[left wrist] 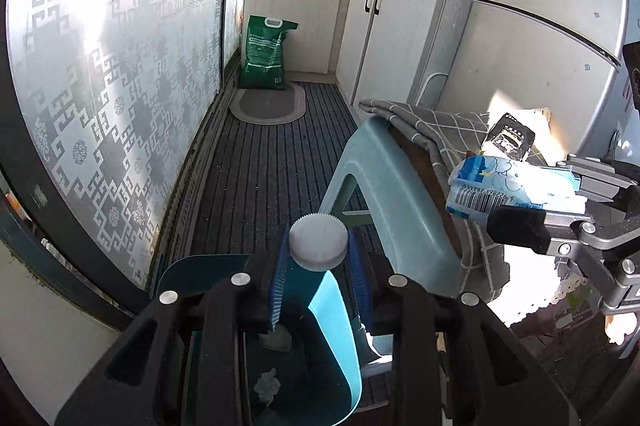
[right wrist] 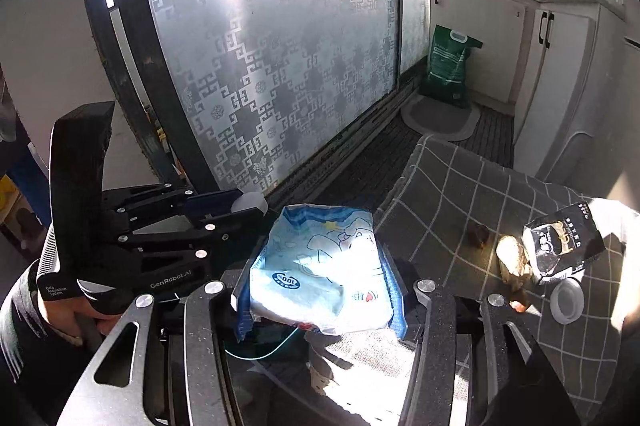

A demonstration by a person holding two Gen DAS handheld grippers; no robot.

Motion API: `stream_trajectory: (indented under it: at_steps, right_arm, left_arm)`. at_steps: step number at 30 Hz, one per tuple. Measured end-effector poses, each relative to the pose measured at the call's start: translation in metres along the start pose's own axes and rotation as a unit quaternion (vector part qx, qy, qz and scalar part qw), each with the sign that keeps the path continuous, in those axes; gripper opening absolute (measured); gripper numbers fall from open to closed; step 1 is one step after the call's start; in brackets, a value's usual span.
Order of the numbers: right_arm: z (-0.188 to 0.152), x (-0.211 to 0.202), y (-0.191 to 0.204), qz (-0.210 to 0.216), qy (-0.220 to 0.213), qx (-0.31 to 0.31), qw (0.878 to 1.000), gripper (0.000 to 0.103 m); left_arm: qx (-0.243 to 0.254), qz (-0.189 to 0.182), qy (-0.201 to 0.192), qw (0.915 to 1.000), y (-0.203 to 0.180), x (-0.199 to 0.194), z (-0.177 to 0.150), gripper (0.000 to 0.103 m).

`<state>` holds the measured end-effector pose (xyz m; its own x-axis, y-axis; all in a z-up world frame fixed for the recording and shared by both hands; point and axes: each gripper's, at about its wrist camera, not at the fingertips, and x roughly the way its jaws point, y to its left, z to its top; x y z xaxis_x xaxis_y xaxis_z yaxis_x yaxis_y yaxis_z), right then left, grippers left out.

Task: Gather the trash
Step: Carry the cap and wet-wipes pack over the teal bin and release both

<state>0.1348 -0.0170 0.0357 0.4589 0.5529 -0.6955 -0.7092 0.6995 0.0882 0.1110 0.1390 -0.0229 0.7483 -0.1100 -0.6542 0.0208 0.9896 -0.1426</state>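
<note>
Left gripper (left wrist: 319, 268): blue pads closed on the neck of a dustpan handle topped with a white ribbed cap (left wrist: 318, 241); teal dustpan (left wrist: 280, 346) hangs below it, holding grey crumpled scraps. "GenRobot.AI" and "Data Acquisition System" are printed on its black body, seen from the right wrist view
Right gripper (right wrist: 320, 290): jaws clamped on a crumpled blue-and-white wrapper (right wrist: 324, 266) with cartoon drawing, yellow star, oval "COOL" logo; barcode visible in the left view, digits partly legible
Checked grey cloth (right wrist: 500, 194): landmark, draped over a blue plastic stool (left wrist: 384, 186)
Black packet (right wrist: 564, 246): lies on the cloth, white lettering too small to read; pale scraps just beside it
Green sack (left wrist: 266, 54): stands well beyond the cloth, against white cabinets; text unreadable
</note>
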Motion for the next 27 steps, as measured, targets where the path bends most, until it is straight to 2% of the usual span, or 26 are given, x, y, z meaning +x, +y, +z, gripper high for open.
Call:
stream_trajectory:
  at_steps: [12, 27]
  right_arm:
    - [0.01, 0.037, 0.046, 0.02, 0.038, -0.033, 0.999, 0.051]
    - [0.003, 0.084, 0.062, 0.019, 0.106, -0.039, 0.993, 0.051]
  left_arm:
    - [-0.027, 0.029, 0.042, 0.9983, 0.045, 0.007, -0.031, 0.032]
    - [-0.025, 0.029, 0.126, 0.9912, 0.056, 0.047, -0.072, 0.032]
